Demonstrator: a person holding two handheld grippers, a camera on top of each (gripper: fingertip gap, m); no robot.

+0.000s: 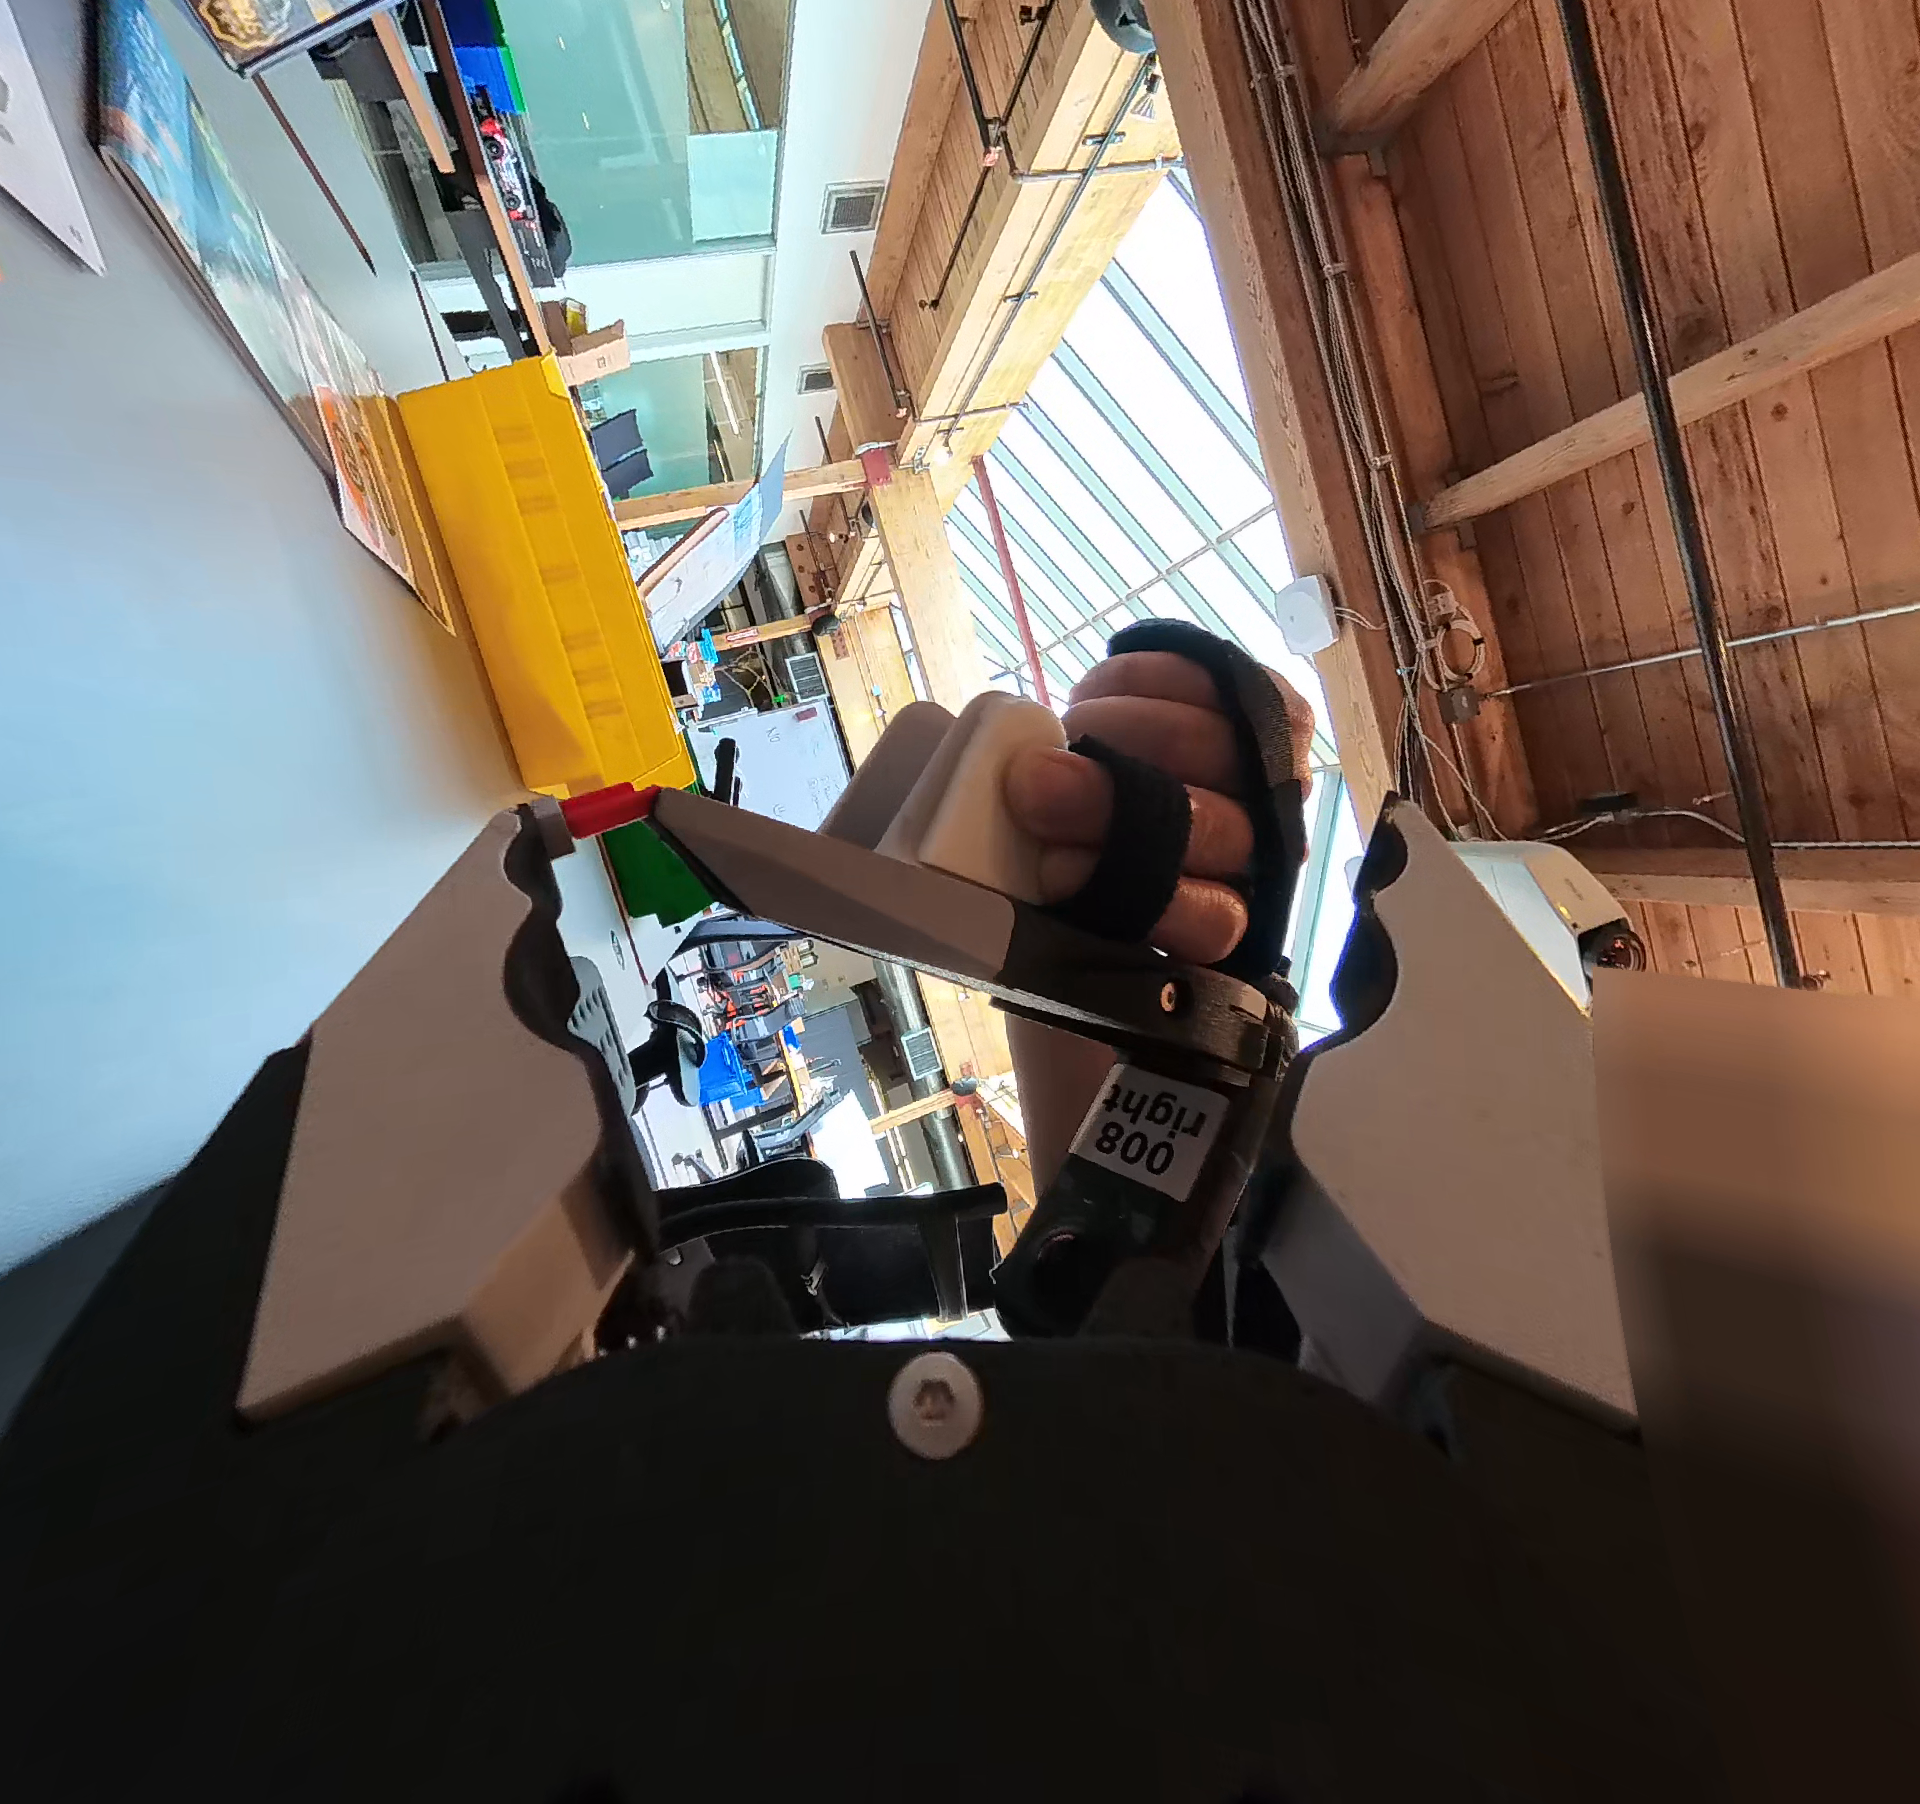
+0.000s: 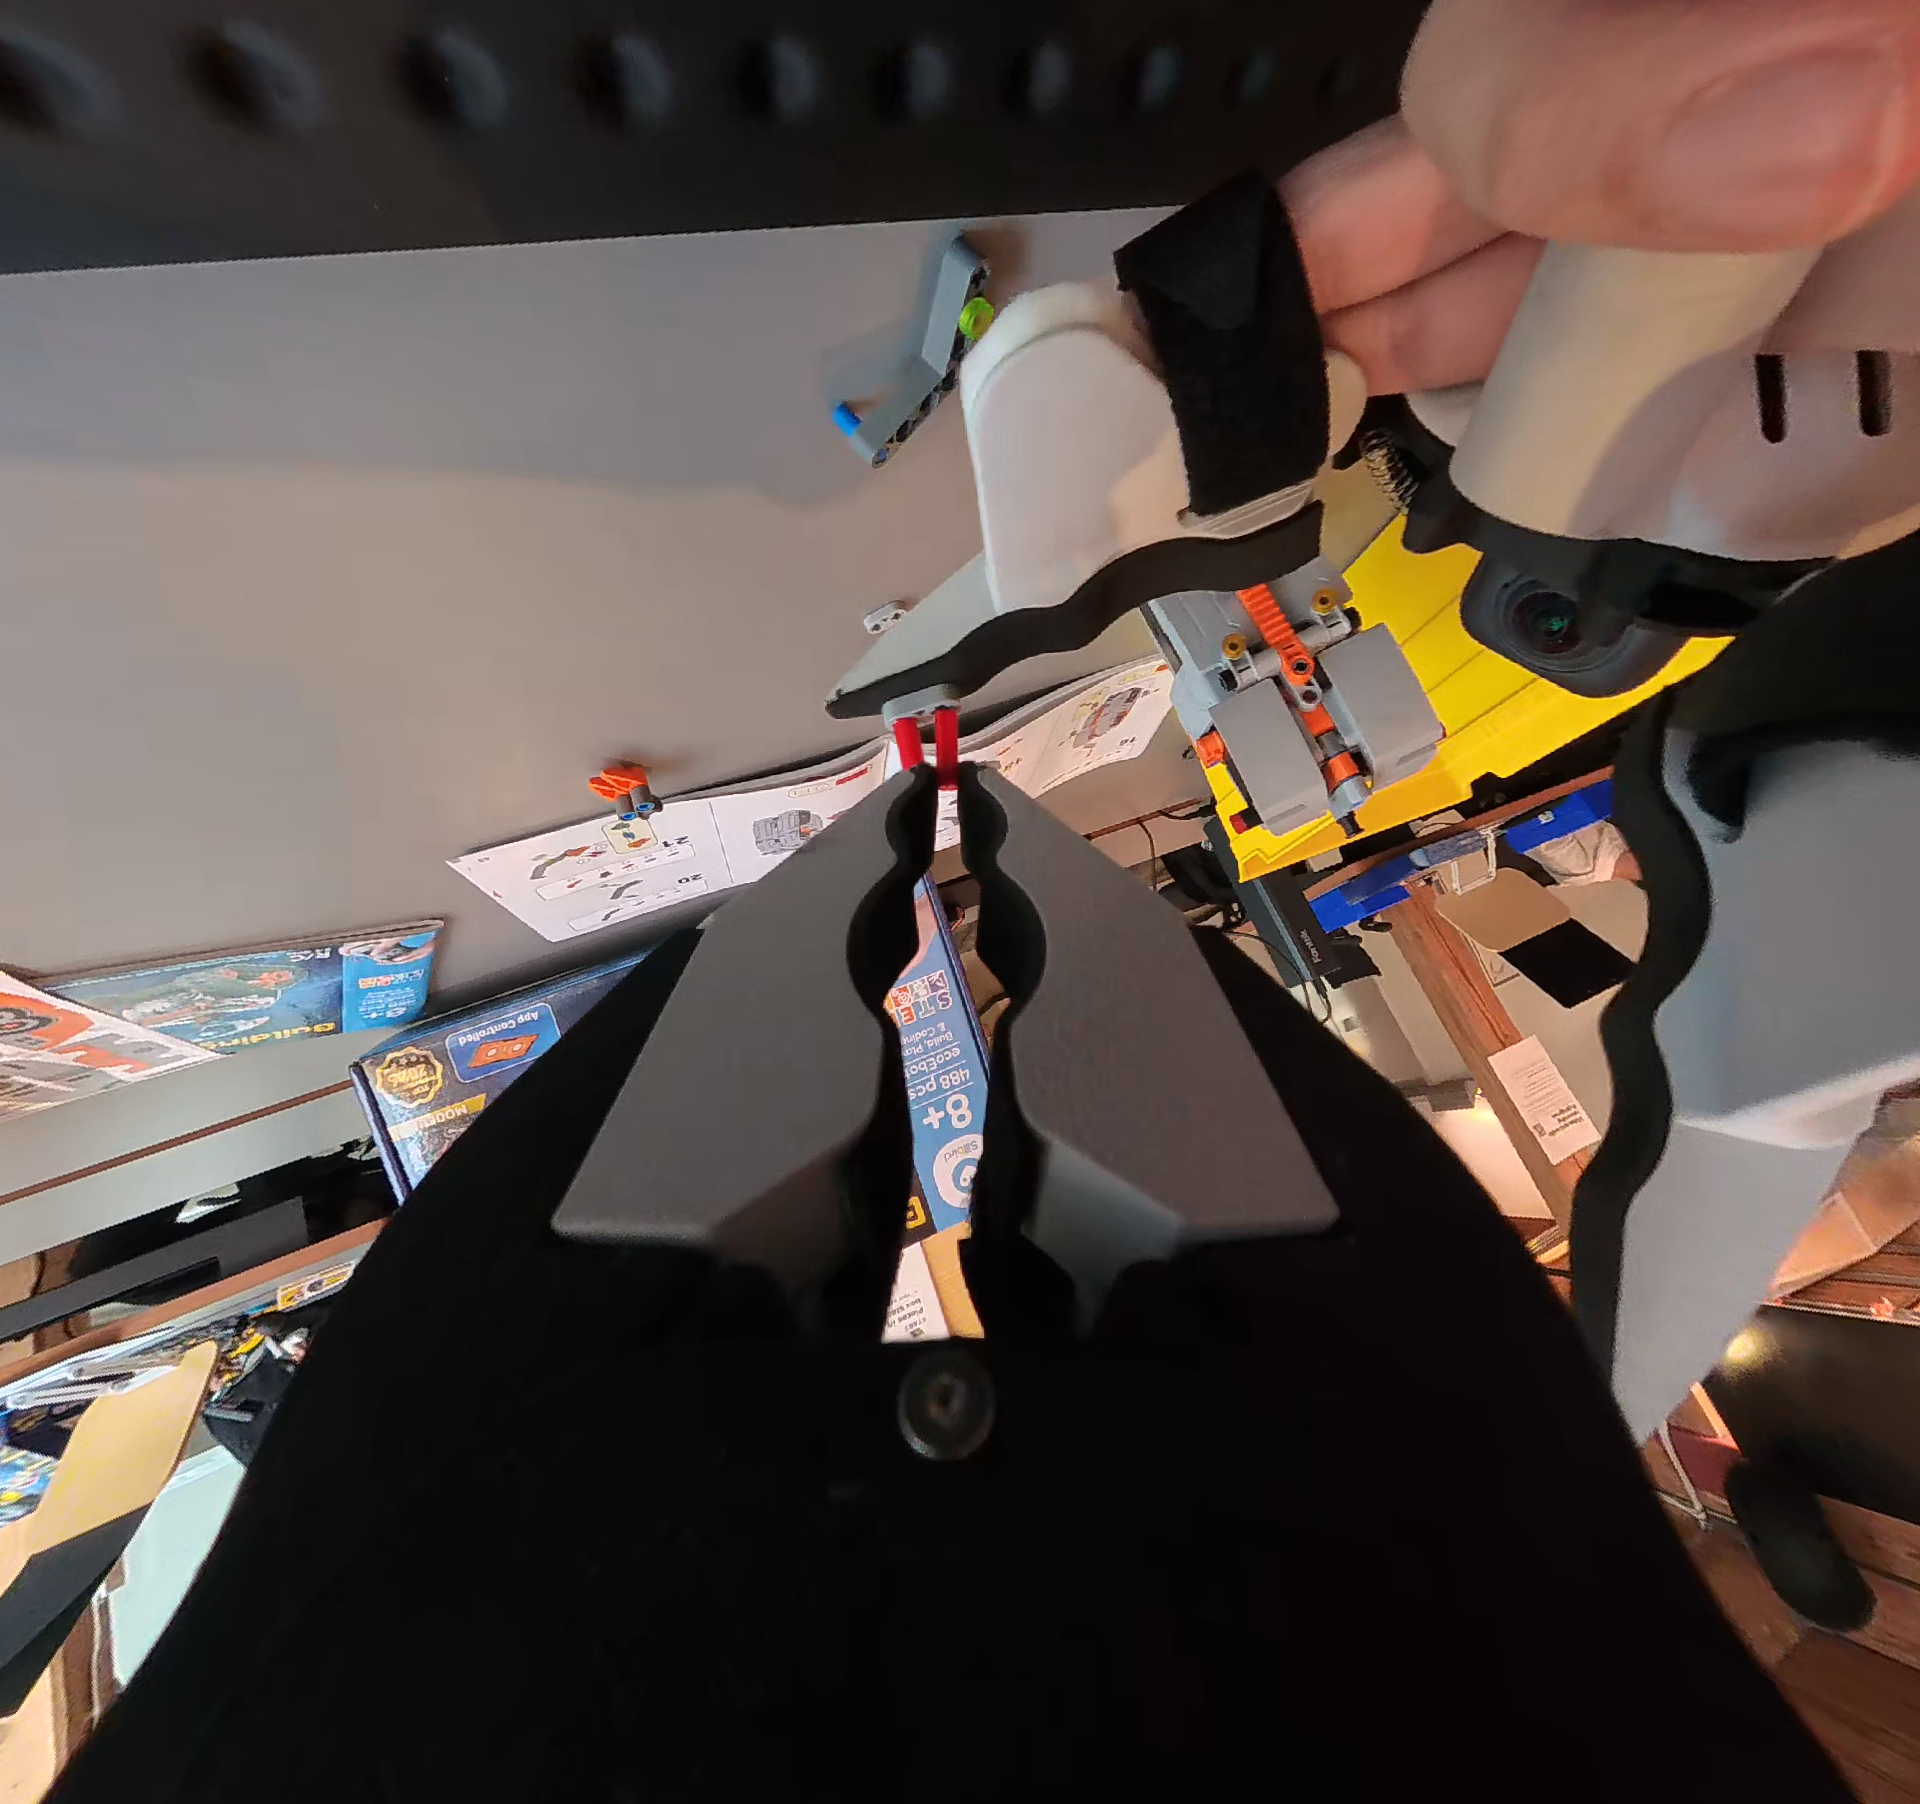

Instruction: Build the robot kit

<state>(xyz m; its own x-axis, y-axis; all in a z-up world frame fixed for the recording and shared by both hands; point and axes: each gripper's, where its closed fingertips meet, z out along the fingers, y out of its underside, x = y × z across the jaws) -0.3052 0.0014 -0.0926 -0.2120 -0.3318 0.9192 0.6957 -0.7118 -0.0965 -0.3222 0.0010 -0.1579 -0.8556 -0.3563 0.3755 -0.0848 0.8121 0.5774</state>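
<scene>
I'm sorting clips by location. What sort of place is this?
Probably a workshop or maker space: exposed timber ceiling, a grey table holding building-brick parts, an open instruction booklet and boxed kits.

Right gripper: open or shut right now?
Shut: the right gripper has its fingertips pinched on the red pins, with no gap left between them.

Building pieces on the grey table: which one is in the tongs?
The small grey piece with two red pegs; the right tongs pinch its pegs, while the orange-tipped piece and bent grey beam lie untouched.
</scene>
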